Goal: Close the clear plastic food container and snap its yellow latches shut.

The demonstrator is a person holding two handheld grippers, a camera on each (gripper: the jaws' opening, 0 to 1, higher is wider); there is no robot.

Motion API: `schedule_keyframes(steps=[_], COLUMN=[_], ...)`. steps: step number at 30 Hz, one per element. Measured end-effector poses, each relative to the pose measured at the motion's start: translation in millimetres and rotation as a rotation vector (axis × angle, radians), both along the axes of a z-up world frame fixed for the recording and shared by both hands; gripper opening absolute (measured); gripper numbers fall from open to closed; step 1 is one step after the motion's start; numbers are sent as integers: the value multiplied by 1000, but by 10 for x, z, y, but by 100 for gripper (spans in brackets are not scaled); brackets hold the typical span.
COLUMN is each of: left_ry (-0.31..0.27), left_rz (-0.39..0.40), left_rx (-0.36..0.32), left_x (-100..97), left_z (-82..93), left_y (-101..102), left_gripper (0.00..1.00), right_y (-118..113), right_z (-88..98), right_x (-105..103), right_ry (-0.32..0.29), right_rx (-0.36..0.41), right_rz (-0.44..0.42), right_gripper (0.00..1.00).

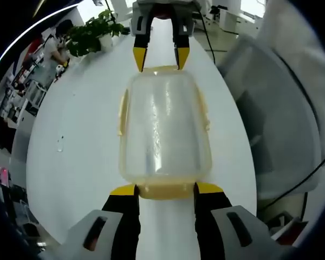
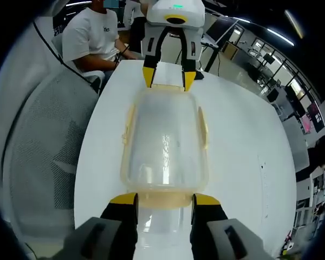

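The clear plastic food container (image 1: pixel 163 127) (image 2: pixel 165 141) lies lengthwise on the white table (image 1: pixel 81 135) (image 2: pixel 238 146) with its lid on. Yellow side latches (image 1: pixel 121 112) (image 2: pixel 204 129) stand slightly out from its long sides. In the left gripper view my left gripper (image 1: pixel 166 189) is open, its yellow-tipped jaws straddling the near yellow end latch (image 1: pixel 165 191). My right gripper (image 1: pixel 158 58) faces it at the far end, jaws apart over that end. In the right gripper view my right gripper (image 2: pixel 165 199) straddles its near end latch (image 2: pixel 165 199), and the left gripper (image 2: pixel 166 77) stands opposite.
A grey mesh chair (image 1: pixel 276 124) (image 2: pixel 43 141) stands close along one long side of the table. A potted plant (image 1: pixel 92 32) sits at the table's far end. A person in a white shirt (image 2: pixel 92 35) sits beyond the other end. Cables (image 1: pixel 206 32) run across the table.
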State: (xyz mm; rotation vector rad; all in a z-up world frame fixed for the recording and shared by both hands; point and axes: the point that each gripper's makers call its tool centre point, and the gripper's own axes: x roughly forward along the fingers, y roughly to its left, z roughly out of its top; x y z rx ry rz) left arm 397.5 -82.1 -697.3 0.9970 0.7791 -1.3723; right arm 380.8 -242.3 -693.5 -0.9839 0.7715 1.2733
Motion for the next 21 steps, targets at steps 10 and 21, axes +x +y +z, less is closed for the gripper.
schedule_keyframes(steps=[10,21], left_ry=[4,12], left_rz=[-3,-11], left_rx=[5,15], left_x=[-30,-51], left_z=[-59,-159], left_y=[-295,-682], left_gripper=[36,36], right_y=[-306,-681], right_z=[-65,-148], right_x=[-41,-45], right_ry=[5,19], right_rx=[-4,-15], right_rz=[-3,0], right_gripper=[35,35])
